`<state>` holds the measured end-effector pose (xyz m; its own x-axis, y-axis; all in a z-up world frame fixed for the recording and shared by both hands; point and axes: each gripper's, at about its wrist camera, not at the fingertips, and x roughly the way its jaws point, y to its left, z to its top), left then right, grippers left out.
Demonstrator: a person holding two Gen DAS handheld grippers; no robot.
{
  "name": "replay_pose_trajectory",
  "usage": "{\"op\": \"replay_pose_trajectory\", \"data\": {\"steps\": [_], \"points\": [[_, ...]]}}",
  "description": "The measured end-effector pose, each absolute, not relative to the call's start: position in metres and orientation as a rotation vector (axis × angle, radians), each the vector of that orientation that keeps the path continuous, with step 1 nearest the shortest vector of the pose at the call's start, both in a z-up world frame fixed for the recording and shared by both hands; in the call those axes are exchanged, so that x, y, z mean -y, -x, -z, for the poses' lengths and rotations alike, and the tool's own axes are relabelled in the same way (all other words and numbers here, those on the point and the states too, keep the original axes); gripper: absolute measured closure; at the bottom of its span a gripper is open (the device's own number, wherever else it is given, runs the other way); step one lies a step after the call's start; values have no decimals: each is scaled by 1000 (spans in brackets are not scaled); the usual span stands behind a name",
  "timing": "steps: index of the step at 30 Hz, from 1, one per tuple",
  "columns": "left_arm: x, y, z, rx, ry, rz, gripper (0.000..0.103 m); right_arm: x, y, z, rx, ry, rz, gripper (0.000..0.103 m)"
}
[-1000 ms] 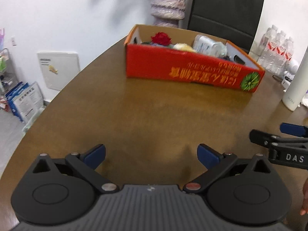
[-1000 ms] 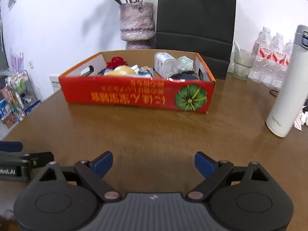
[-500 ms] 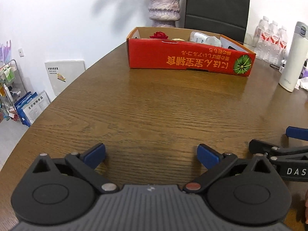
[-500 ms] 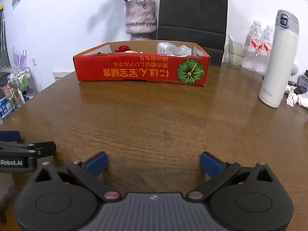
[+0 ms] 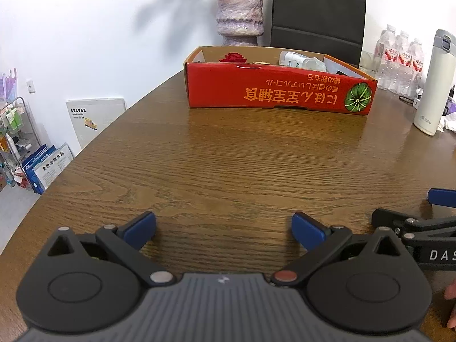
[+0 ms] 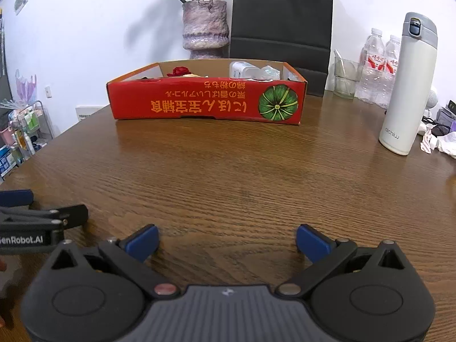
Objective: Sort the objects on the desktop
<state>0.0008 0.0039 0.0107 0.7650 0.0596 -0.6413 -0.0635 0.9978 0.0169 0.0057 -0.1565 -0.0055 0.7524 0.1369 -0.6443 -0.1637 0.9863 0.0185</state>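
On the near edge of the desk [image 5: 228, 154] both my claws sit low, side by side, each with nothing in it. My left claw [image 5: 223, 229] has its blue fingers spread wide over bare wood, and my right claw [image 6: 227, 240] is spread just as wide. Each camera catches the other claw at its edge.

What I am sorting lies in the red box [image 6: 205, 105] across the desk, well apart from both claws. Over its rim I can see a red rose [image 6: 179, 71], a white packet [image 6: 242, 69], and something pale beside the rose that I cannot make out. Nothing loose shows on the wood between me and the box, so I judge the sorting is close to done, or I am resting between picks.

If another pick follows, I would lift well above the box wall before reaching forward, then descend inside with fingers spread, keeping clear of the cardboard rim. The white flask [image 6: 409, 85] stands upright to the right and looks easy to tip, so I would give it room.

The box's long axis runs left to right across my view, its printed long side facing me, lettering upside down. In the left view it is turned slightly, its left corner nearer.
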Motion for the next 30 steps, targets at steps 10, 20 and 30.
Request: {"op": "replay_pose_trajectory", "data": {"steps": [10,20,30], "points": [[-6,-3,-11,-698,13,-61,0,153,-8,5,-702,39,-160,0],[-4,-3,-10,-699,12,-64,0,149,-11,5,-702,44,-164,0],[-4,-3,-10,-700,12,-63,0,149,-13,5,-702,42,-166,0]]}}
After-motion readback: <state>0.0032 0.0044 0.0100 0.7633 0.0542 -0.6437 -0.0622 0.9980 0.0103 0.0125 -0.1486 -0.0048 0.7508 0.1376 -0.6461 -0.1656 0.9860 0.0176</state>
